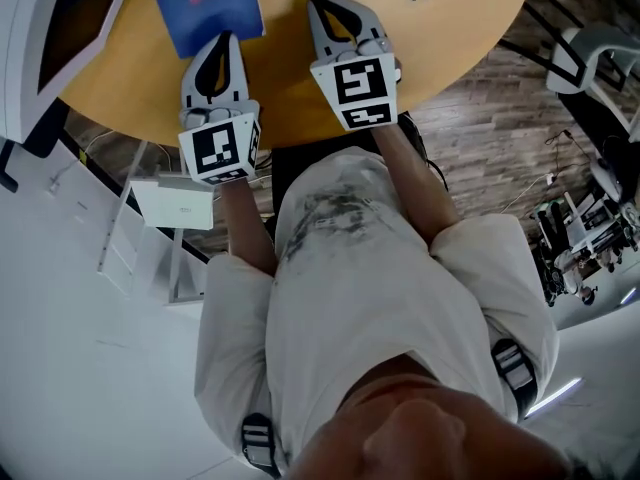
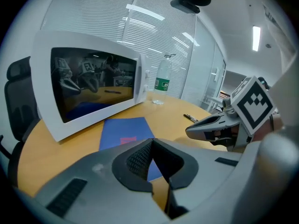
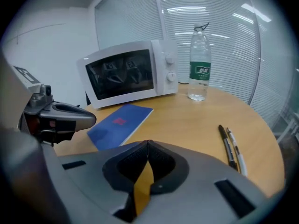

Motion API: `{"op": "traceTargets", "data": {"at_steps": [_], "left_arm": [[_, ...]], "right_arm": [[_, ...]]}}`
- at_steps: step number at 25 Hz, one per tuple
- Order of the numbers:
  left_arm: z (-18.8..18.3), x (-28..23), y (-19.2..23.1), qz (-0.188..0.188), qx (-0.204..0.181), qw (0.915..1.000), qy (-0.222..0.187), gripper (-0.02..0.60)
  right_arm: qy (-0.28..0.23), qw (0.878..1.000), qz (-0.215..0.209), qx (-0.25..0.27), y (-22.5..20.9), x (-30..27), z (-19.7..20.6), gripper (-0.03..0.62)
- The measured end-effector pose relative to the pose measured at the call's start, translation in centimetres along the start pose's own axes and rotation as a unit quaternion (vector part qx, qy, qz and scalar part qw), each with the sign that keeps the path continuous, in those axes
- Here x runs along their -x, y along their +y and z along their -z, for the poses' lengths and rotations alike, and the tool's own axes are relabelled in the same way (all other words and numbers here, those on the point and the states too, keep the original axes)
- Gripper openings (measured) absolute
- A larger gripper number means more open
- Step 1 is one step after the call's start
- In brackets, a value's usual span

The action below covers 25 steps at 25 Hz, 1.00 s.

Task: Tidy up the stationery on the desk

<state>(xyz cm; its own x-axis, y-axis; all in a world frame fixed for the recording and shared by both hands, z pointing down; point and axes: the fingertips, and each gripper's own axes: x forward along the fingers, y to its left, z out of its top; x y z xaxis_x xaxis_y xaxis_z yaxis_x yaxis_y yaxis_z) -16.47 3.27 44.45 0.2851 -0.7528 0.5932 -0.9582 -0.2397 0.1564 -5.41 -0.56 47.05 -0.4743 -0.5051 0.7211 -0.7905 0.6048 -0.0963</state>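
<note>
Item 1. Microwave (image 3: 131,73): white, door closed, standing on a round wooden desk (image 1: 300,88); taken as the reference point for all entries.

Item 2. Blue notebook (image 3: 119,125): closed, lying flat on the desk just in front of the microwave door, red label on its cover facing up.

Item 3. Black pen (image 3: 226,146) and white pen (image 3: 236,152): lying side by side, touching or nearly so, well apart from the microwave, out past its control-panel end.

Item 4. Water bottle (image 3: 199,69): clear, green label, upright, just beside the microwave's control-panel end.

Item 5. Left gripper (image 2: 150,141): jaws brought together with tips meeting, nothing between them. It is on the far side of the notebook from the microwave, tips over that book's outer edge in the head view.

Item 6. Right gripper (image 3: 148,143): jaws pressed together, nothing in its grasp. It is held above bare desk, farther from the microwave than the left gripper and nearer the pens
</note>
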Motion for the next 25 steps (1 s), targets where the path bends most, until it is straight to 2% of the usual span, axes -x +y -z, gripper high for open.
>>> {"op": "traceTargets", "data": {"at_steps": [5,13,20,25], "left_arm": [[2.1,1.1,3.6,-0.021,0.003,0.9995,0.024,0.008],[5.8,1.1,7.0,-0.032,-0.014,0.9950,0.093,0.008],[7.3,0.1,7.6,-0.024,-0.027,0.9899,0.137,0.008],[7.5,-0.2,7.7,-0.017,-0.012,0.9892,0.145,0.008]], "right_arm": [[0.005,0.999,-0.036,0.030,3.8,-1.5,-0.5,0.063],[0.031,0.993,-0.087,0.079,9.1,-4.0,0.4,0.063],[0.060,0.989,-0.094,0.097,10.5,-5.1,1.7,0.063],[0.070,0.988,-0.095,0.104,10.5,-5.3,2.2,0.063]]}}
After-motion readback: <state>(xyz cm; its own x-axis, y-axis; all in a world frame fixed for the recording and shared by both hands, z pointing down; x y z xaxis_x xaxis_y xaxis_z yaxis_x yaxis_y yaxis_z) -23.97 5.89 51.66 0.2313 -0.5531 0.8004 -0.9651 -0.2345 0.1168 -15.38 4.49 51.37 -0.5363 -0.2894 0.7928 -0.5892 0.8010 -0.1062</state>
